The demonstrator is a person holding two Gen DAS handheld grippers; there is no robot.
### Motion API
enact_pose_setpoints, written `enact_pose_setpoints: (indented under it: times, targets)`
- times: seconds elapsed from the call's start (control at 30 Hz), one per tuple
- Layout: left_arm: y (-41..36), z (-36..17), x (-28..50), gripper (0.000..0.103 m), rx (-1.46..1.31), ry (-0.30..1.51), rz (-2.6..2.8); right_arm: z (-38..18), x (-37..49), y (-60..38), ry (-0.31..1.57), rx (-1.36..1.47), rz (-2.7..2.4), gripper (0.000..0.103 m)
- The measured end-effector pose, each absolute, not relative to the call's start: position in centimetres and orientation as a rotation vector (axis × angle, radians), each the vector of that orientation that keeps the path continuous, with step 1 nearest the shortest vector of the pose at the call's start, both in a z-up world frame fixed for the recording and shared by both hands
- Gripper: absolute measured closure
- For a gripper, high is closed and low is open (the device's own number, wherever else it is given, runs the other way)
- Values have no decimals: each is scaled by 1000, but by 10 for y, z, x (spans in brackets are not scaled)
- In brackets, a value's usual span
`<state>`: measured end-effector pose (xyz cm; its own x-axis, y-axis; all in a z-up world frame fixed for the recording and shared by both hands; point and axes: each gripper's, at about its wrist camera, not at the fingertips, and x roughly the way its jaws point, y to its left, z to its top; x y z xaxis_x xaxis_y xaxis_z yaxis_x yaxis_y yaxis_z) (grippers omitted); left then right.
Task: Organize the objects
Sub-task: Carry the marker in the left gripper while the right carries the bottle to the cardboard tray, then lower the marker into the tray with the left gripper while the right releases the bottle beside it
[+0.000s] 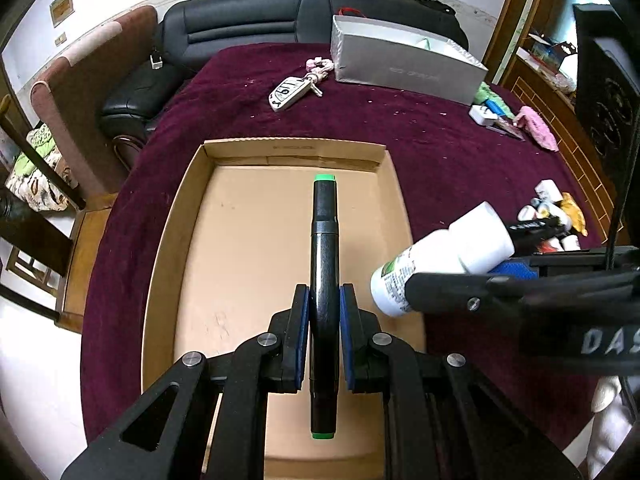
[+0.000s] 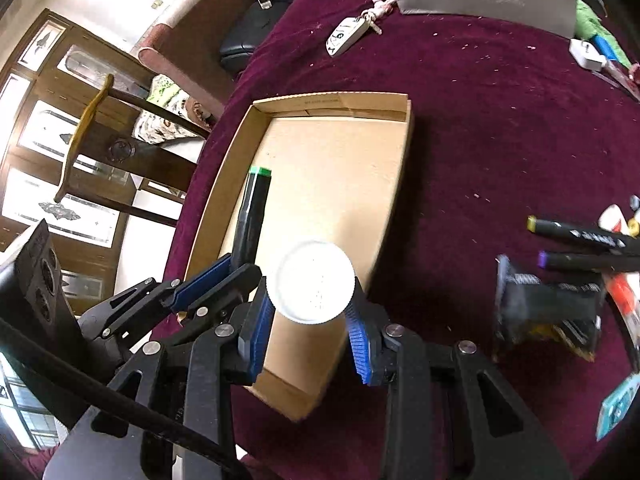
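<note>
Sorting just begun: left gripper [image 1: 324,316] clamps green-capped marker [image 1: 324,240] and right gripper [image 2: 310,320] clamps white bottle [image 2: 312,282] above bare cardboard tray [image 1: 176,220]; 2 markers [image 2: 580,244] wait outside.

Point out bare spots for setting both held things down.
The cardboard tray floor is bare on both sides of the green-capped marker. Maroon cloth between tray and key fob is open too. It is crowded by the loose markers at the right edge.
</note>
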<state>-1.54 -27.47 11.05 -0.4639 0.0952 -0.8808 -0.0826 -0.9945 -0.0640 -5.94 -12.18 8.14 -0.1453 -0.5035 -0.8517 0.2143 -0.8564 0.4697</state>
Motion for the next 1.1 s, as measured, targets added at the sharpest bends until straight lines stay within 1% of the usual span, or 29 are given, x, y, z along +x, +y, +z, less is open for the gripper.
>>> enact_pose_setpoints:
  times: [0.1, 0.3, 0.43, 0.57, 0.77, 0.87, 1.03, 1.1]
  targets:
    - [-280, 103, -29, 91, -1579, -27, 2584, 69, -76, -129, -334, 1726, -2030, 71]
    - [-287, 82, -58, 91, -1633, -113, 2512, 46, -106, -128, -386, 1837, -2002, 71]
    - [-291, 70, -77, 92, -1653, -147, 2481, 40, -122, -130, -378, 1874, -2014, 71]
    - [-299, 58, -97, 92, -1683, -232, 2437, 33, -135, -131, -358, 1909, -2027, 71]
    - [-306, 43, -120, 92, -1697, -313, 2402, 33, -157, -133, -327, 1913, -2081, 71]
    - [-306, 40, -126, 92, -1691, -325, 2393, 32, -167, -136, -308, 1915, -2102, 75]
    - [-304, 38, -131, 92, -1680, -350, 2399, 32, -172, -142, -287, 1911, -2121, 74]
    - [-304, 38, -132, 92, -1670, -363, 2407, 31, -173, -139, -313, 1914, -2116, 74]
